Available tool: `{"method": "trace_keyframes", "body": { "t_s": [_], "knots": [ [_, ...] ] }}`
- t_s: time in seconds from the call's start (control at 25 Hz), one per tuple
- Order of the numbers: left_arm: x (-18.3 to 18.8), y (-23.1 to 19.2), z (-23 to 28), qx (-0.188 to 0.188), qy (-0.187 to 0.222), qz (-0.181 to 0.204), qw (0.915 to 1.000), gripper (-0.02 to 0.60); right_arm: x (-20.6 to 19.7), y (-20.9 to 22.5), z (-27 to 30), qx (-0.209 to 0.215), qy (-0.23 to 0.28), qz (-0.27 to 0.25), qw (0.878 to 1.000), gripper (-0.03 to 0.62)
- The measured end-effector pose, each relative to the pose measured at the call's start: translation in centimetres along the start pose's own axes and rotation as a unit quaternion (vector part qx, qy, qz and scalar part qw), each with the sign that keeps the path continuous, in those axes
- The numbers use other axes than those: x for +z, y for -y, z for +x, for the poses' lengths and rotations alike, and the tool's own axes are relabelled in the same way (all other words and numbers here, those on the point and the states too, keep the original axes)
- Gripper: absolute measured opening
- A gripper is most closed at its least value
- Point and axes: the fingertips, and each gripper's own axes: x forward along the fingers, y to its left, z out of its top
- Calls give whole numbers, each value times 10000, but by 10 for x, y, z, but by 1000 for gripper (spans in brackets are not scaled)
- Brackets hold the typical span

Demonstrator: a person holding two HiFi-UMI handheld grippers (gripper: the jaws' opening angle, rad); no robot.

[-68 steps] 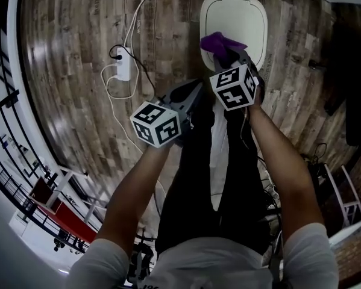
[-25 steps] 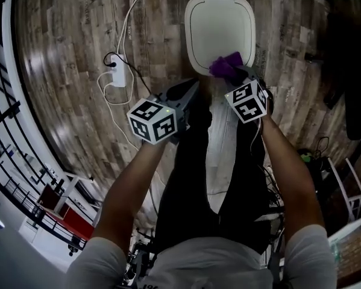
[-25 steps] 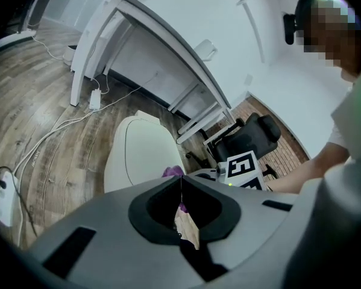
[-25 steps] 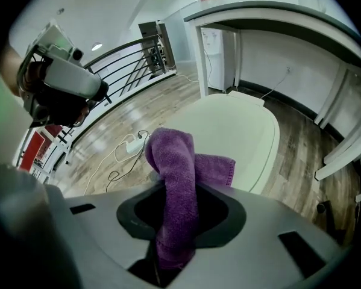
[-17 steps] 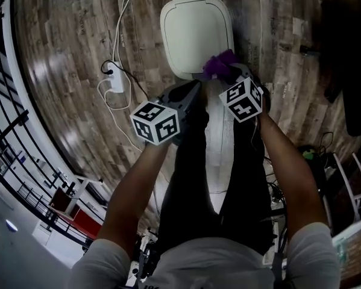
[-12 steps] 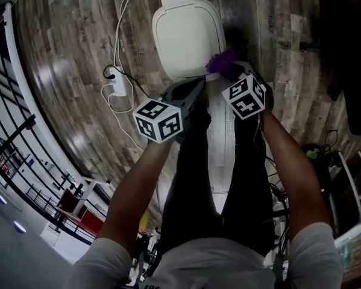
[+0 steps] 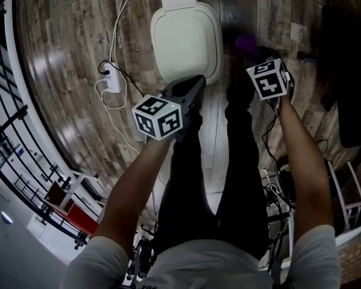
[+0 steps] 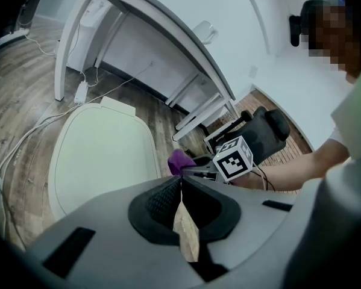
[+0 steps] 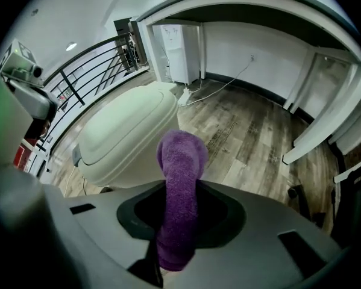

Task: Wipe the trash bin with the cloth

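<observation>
1. While the white trash bin (image 7: 186, 38) stands on the plank floor (image 7: 65, 53) with its rounded lid shut, the purple cloth (image 7: 246, 42) is off to the bin's right, over bare floor and clear of the lid.
2. The cloth is bunched into a thick roll. The right gripper view shows it rising from between the jaws and poking out past the fingertips, with the bin behind it and to the left.
3. The right gripper (image 7: 251, 54) has its jaws closed on that roll and standing partly apart around its bulk. It points steeply down at the floor, with its marker cube (image 7: 267, 79) facing up.
4. The left gripper (image 7: 194, 84) has its jaws pressed together with nothing between them. Its own view shows only a thin slit with floor showing through.
5. In the head view, the left gripper's tips lie over the near edge of the bin lid. Whether they touch it cannot be told.
6. In the left gripper view the bin lid fills the left side, with the cloth and the right gripper's cube just beyond its right edge.
7. A white power strip (image 7: 113, 82) lies on the floor to the left of the bin, with cables (image 7: 125, 17) running away from it past the bin.
8. The person's dark-trousered legs (image 7: 195, 179) reach up the middle of the head view towards the bin.
9. A dark railing (image 7: 5, 131) runs along the far left, and the right gripper view shows a white table frame (image 9: 325, 101) over the floor.
</observation>
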Motion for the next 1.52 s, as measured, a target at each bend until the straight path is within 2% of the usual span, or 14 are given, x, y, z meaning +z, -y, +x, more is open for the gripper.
{"method": "trace_keyframes", "body": {
  "t_s": [0.2,0.6,0.88,1.08,1.32,1.52],
  "knots": [
    [7,-7,-7,61,251,-163,9995,5,33,18,2,-107,97,-105,9998,107],
    [14,-20,-32,200,608,-394,9972,5,127,22,12,-132,464,-680,9965,107],
    [7,-27,-40,153,677,-505,9963,5,179,16,24,-249,634,-970,9929,107],
    [3,-30,-44,111,635,-504,9966,5,197,13,30,-313,656,-1113,9911,107],
    [0,-33,-49,87,635,-498,9967,5,223,6,38,-431,710,-1648,9828,107],
    [-5,-36,-49,71,585,-524,9969,5,210,-6,53,-357,388,-2180,9745,107]
  ]
}}
